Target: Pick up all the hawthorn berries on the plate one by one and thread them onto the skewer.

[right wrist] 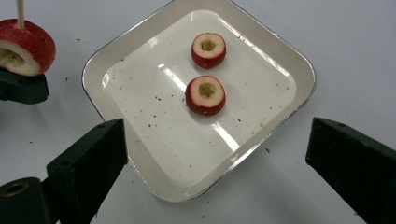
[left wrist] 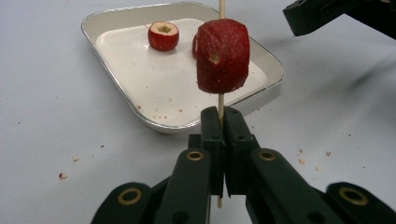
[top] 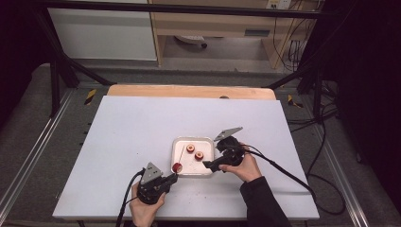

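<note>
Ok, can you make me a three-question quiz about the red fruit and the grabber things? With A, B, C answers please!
1. Where does the tray sit?
A. On the white table
B. On the floor
C. On a shelf

2. How many red fruit pieces lie in the tray?
A. One
B. Two
C. Five

3. What is the right gripper doing?
A. Squeezing a fruit piece
B. Holding the stick
C. Open, holding nothing

Answers:
1 A: the tray rests flat on the white table.
2 B: two fruit pieces lie inside; a third fruit piece is on the skewer, which the left gripper clamps.
3 C: its jaws stand wide apart above the tray.
</note>
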The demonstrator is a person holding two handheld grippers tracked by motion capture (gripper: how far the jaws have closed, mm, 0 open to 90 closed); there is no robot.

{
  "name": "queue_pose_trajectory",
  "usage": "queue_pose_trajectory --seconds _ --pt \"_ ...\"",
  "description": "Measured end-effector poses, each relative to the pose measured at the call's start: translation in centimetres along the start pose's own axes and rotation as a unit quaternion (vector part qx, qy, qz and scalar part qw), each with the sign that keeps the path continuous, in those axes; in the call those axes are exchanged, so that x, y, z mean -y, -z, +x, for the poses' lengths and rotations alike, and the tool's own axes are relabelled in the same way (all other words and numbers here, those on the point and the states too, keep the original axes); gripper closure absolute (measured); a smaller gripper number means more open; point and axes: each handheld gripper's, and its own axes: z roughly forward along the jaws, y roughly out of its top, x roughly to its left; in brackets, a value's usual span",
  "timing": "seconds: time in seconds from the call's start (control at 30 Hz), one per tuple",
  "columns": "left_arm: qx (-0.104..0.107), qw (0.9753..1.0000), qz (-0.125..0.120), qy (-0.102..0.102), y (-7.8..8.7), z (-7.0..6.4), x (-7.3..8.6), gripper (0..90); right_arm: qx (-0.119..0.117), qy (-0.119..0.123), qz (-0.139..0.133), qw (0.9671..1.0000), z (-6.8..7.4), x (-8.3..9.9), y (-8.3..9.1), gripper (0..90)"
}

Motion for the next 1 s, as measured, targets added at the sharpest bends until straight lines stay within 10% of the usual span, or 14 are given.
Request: queue_pose_trajectory --seconds 1.0 --pt "0.009 0.9999 0.001 0.005 0.1 0.5 0.2 88.3 -0.017 0.031 0.134 0.9904 -0.1 -5.1 -4.8 27.3"
